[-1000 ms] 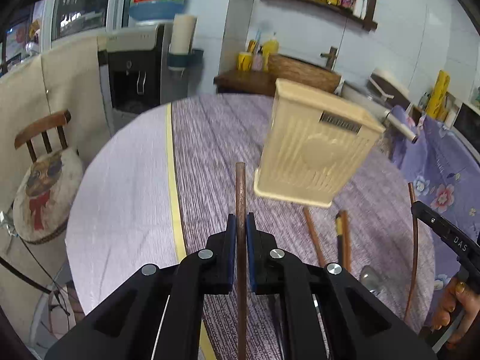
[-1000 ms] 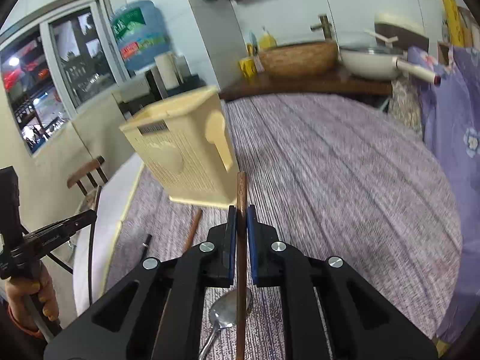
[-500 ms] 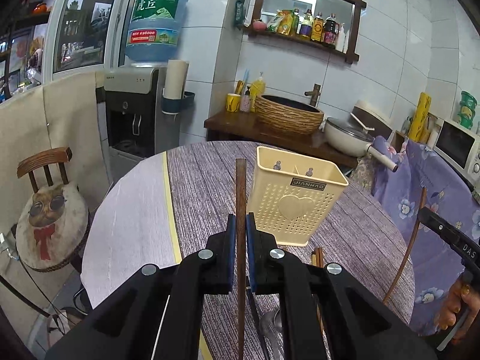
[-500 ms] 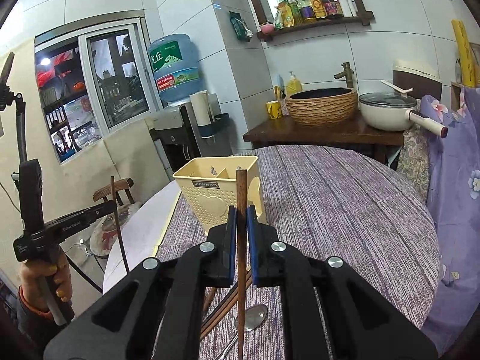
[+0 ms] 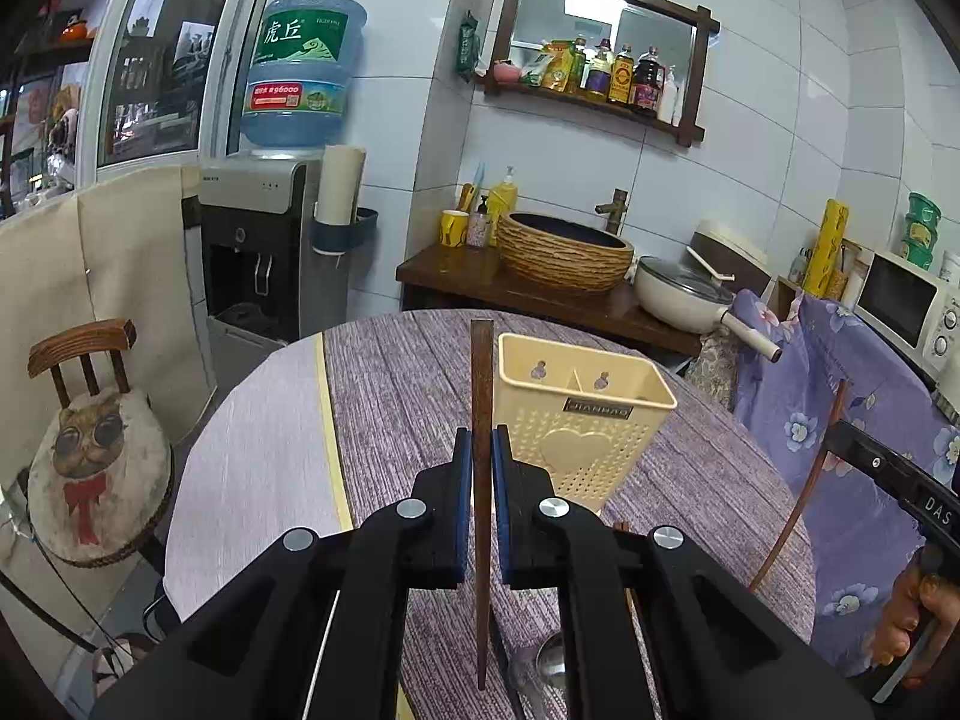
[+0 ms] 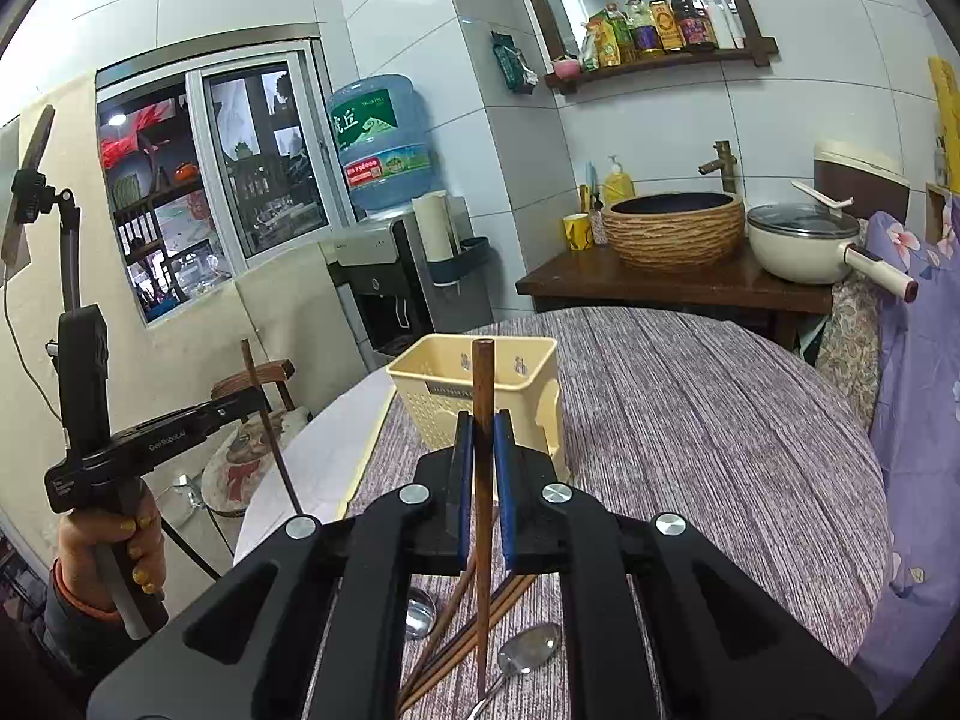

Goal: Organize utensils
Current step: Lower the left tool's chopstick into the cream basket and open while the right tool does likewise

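Note:
A cream plastic utensil holder (image 5: pixel 579 420) (image 6: pixel 480 396) stands upright on the round table, its two compartments showing nothing inside. My left gripper (image 5: pixel 482 450) is shut on a dark wooden chopstick (image 5: pixel 481 372) held upright, just left of and nearer than the holder. My right gripper (image 6: pixel 482 438) is shut on another brown chopstick (image 6: pixel 482 384), upright in front of the holder. On the table below the grippers lie more chopsticks (image 6: pixel 456 630) and spoons (image 6: pixel 528 657). Each gripper also shows in the other's view, held by a hand (image 6: pixel 108 546).
The purple-grey tablecloth (image 6: pixel 690 450) covers the round table; a bare pale strip (image 5: pixel 258 468) lies at its left. A cushioned wooden chair (image 5: pixel 90 456) stands left. Behind are a water dispenser (image 5: pixel 264 252), a wooden counter with basket basin (image 5: pixel 564 249) and a pan (image 5: pixel 684 297).
Both grippers have risen with their chopsticks and tipped up toward level, so the holder now sits lower and farther in view. Since half a second ago little has moved.

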The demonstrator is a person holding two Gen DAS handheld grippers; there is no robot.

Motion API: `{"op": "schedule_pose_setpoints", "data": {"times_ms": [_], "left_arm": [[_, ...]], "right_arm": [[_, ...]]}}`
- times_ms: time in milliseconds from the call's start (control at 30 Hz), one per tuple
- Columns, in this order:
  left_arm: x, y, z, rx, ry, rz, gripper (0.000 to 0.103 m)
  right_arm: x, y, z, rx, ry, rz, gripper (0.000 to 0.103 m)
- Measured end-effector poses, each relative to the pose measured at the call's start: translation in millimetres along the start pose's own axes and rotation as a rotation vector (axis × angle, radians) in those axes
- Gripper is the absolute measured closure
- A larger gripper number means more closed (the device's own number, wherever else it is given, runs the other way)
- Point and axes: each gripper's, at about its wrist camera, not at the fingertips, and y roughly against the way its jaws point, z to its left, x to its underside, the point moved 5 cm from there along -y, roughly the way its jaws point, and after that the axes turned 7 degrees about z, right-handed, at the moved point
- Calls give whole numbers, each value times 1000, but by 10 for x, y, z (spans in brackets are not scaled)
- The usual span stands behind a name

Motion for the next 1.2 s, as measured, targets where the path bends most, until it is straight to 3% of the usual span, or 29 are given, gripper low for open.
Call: {"op": "schedule_pose_setpoints", "data": {"times_ms": [233,400,567,667,833,1200], "left_arm": [[-367,68,-51,29,0,-49,95],[-958,266,-190,62,-3,-153,95],[-1481,267,-376,71,11,-241,95],[-1650,88,-442,62,17,-256,95],[-1595,-323,-476,29,22,-231,95],[-1050,-968,-315,19,60,-89,95]], "right_arm": [[-413,14,144,-29,28,-50,95],[-1017,79,265,-29,47,-147,95],[-1649,79,360,38,78,-278,95],[-1800,-85,302,68,63,-291,95],[-1669,-481,134,124,53,-274,95],[-1144,-1112,-86,160,21,-151,95]]}}
